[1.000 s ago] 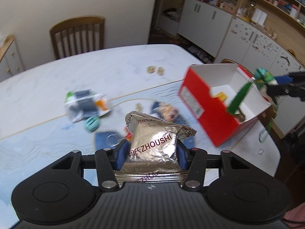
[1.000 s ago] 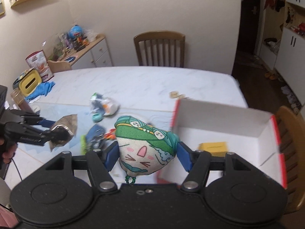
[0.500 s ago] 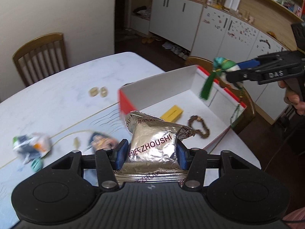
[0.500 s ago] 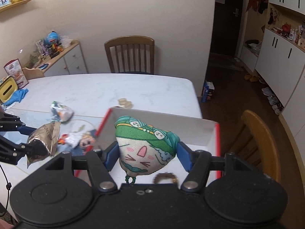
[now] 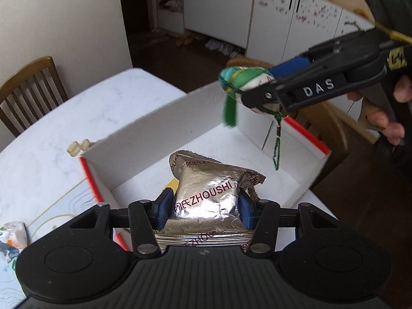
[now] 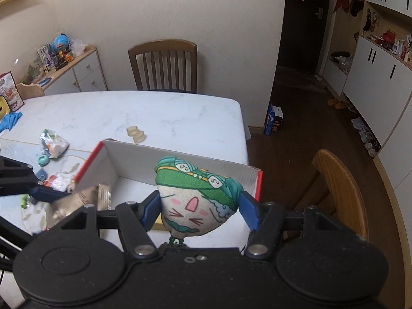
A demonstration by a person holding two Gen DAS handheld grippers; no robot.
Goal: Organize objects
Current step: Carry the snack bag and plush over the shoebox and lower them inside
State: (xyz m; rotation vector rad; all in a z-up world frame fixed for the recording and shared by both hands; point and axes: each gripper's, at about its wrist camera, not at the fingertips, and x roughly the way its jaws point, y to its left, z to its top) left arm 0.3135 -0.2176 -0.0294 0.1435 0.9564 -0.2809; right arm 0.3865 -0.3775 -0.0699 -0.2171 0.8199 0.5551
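The left claw (image 5: 204, 207) is clenched on a silver foil packet (image 5: 206, 198) printed ZHOUSHI, its blue pads pressing both sides. Below and ahead of this claw lies the open red-and-white box (image 5: 144, 139) on the worktop (image 5: 77, 118), so the packet hangs over the box's near end. Up and to the right of it, the right claw (image 6: 200, 209) grips a green-capped plush sachet (image 6: 195, 200) with a cartoon face, held over the box's far end; its green tassel (image 5: 230, 110) and beaded cord (image 5: 277, 144) dangle toward the box floor. Beyond the box's far wall, two small beige pieces (image 6: 136, 133) rest on the worktop. To the left of the right claw, crumpled wrappers (image 6: 52, 145) lie on the worktop.
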